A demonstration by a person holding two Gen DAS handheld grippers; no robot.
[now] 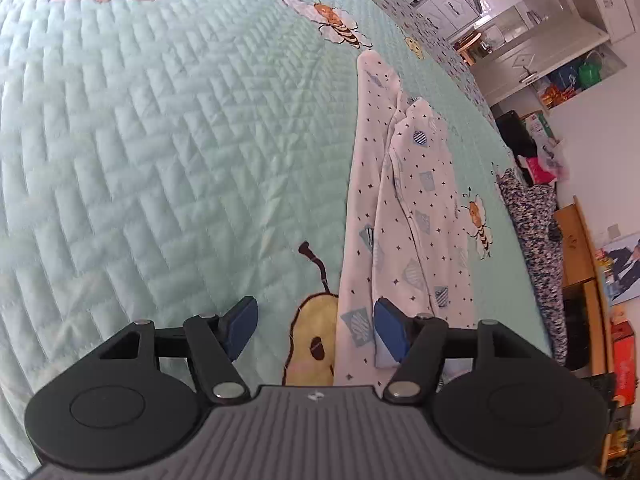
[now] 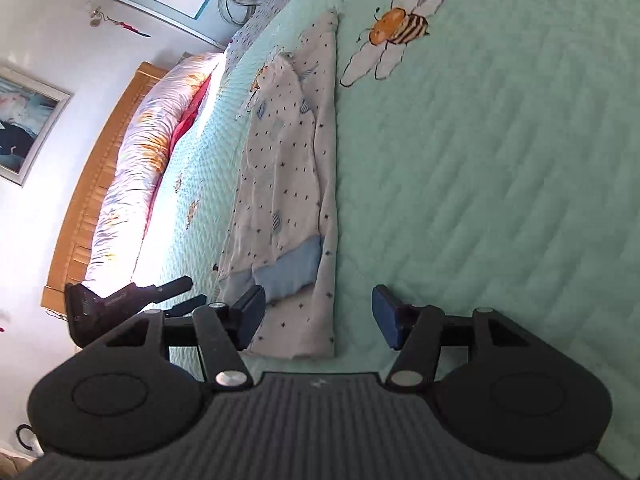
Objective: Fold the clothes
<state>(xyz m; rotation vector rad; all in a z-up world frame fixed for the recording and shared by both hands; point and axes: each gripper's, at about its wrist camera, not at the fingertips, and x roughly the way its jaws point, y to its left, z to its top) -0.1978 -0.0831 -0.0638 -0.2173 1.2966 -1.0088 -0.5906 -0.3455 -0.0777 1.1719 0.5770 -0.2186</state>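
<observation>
the left gripper [image 1: 316, 330] points forward and downward, tilted well below level. its jaws stand apart, and the blue pads [image 1: 390, 334] press on nothing. both black linkage arms are splayed outward from the grey ribbed body. the right gripper [image 2: 318, 316] takes a shallower downward tilt. its jaws also stand apart, with the blue pads [image 2: 384, 316] clear of contact. part of the left gripper [image 2: 120, 300] shows at the left edge of the right wrist view.

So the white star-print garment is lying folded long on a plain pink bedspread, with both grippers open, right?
Not quite. The bedspread is mint green with bee and pear prints, as the right wrist view shows. The garment does lie folded long, and the left gripper and right gripper are open.
</observation>
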